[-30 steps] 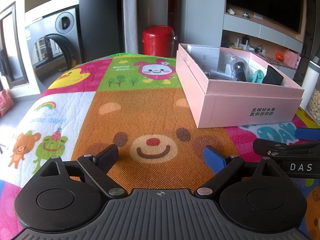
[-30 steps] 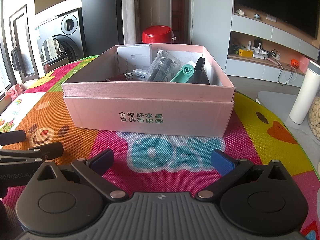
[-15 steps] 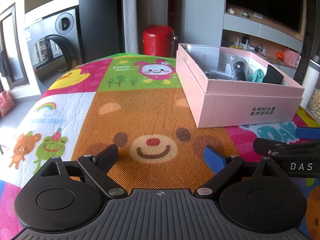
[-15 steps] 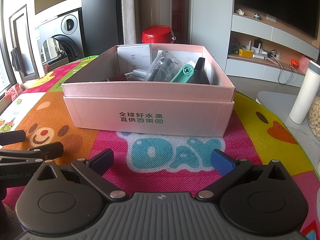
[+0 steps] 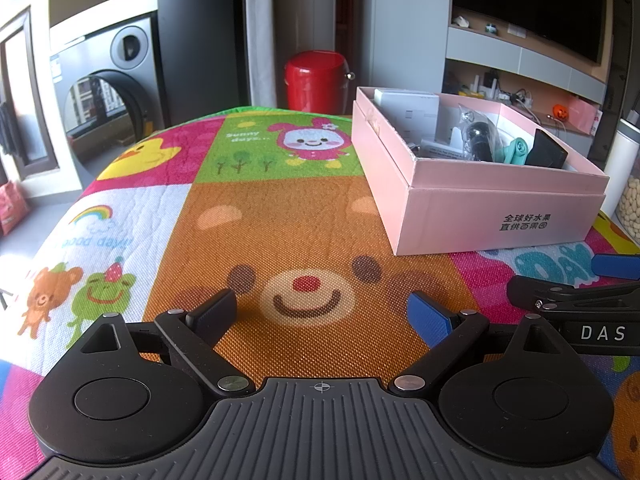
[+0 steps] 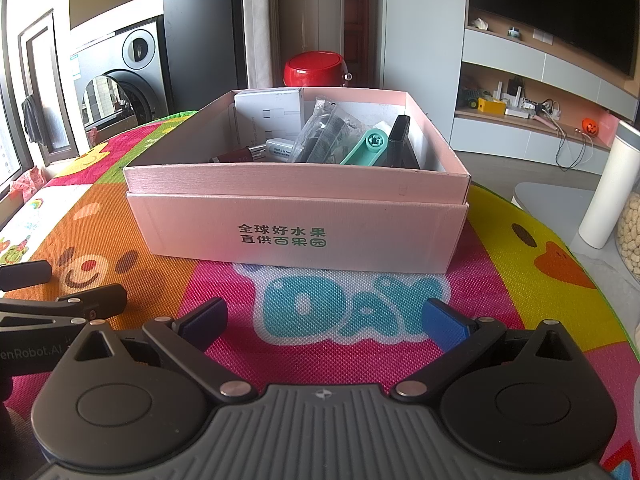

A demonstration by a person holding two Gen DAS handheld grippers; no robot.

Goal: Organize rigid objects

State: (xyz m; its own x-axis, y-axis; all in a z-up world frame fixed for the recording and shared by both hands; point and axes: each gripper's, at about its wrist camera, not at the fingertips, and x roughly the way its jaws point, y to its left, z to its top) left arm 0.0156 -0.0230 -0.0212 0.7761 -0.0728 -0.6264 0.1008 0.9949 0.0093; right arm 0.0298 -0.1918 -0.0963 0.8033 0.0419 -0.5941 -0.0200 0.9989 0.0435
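A red bin point(image 6: 315, 69) stands behind the box, top centre of the right wrist view, with a washing machine point(image 6: 124, 80) at upper left and a white canister point(image 6: 608, 192) beside a jar of nuts point(image 6: 630, 236) at the right edge. Nothing lies between either gripper and the box.

The pink box point(image 6: 296, 216) sits open in the middle of the right wrist view, green print on its front wall. Inside it are a white carton point(image 6: 269, 114) at the back, a clear bag of dark parts point(image 6: 324, 132), a teal plastic piece point(image 6: 366, 148) and a black block point(image 6: 400, 142) leaning at the right. In the left wrist view the box point(image 5: 480, 208) is at the right.

The left gripper point(image 5: 322, 316) is spread wide with nothing between its fingers, low over a bear face on the mat. The right gripper point(image 6: 326, 320) is likewise spread and bare, just in front of the box.

The surface is a bright cartoon play mat point(image 5: 256, 224). A shelf unit point(image 6: 532, 80) under a dark television point(image 6: 560, 12) fills the upper right.
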